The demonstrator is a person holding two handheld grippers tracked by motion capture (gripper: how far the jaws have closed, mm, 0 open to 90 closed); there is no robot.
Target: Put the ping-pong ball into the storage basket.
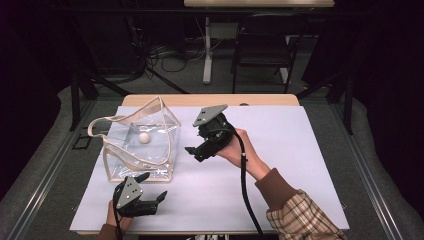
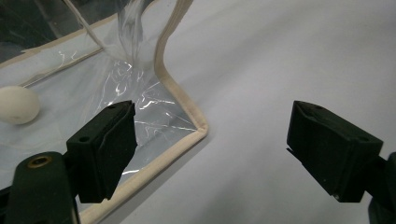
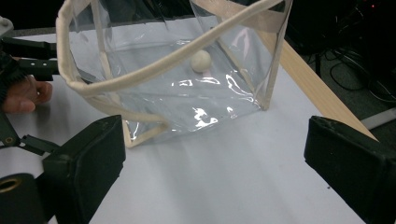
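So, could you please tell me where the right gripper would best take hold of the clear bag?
Probably the beige strap arching across the clear bag's open top: it stands raised and free. The right gripper, jaws open, could come from above on its own side.

- A white sheet [image 1: 280, 150] covers most of the table [image 1: 210, 100], whose pale wooden edge shows along the far side.
- The floor [image 1: 190, 75] around it is grey carpet, with dark metal rails [image 1: 50, 165] running along both sides of the table.
- Beyond stands a black chair [image 1: 265, 45] beside a white table leg [image 1: 207, 50] (the tabletop above it is light wood).
- Loose cables [image 1: 165, 55] lie on the floor.
- The room's edges are dark, with light falling mainly on the table.
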